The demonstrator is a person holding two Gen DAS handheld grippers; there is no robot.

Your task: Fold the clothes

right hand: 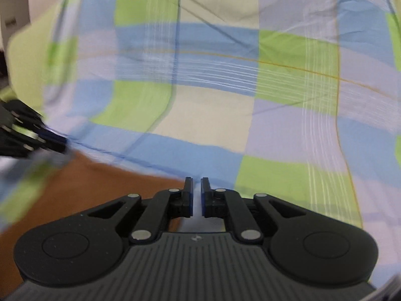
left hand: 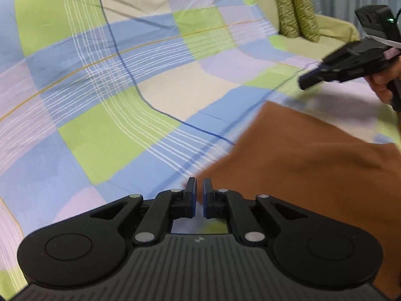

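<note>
Two hand-held grippers are working over one brown garment, which is lying spread on the checked bedsheet, low and to the right in the left wrist view and low and to the left in the right wrist view.

You are holding the left hand-held gripper with its jaws standing a narrow slit apart; the garment's near edge is showing just beyond the tips, but no cloth is sitting between the pads. You are holding the right hand-held gripper in the same state: a slim gap, sheet visible through it, nothing gripped. Both are reading as barely parted and empty.

Risks, as I am judging them:
- With jaws this narrow, you are likely to push the garment's edge ahead of the tips rather than take it, bunching the cloth.
- The garment is lying directly on the sheet, so a low pinch is risking catching sheet together with garment and dragging both.
- Both views are blurring, suggesting speed; a fast approach is risking an uneven grab at the two corners and a skewed fold.

Count: one garment, one bedsheet, two green patterned cushions on one pale green sofa, one visible hand.
</note>
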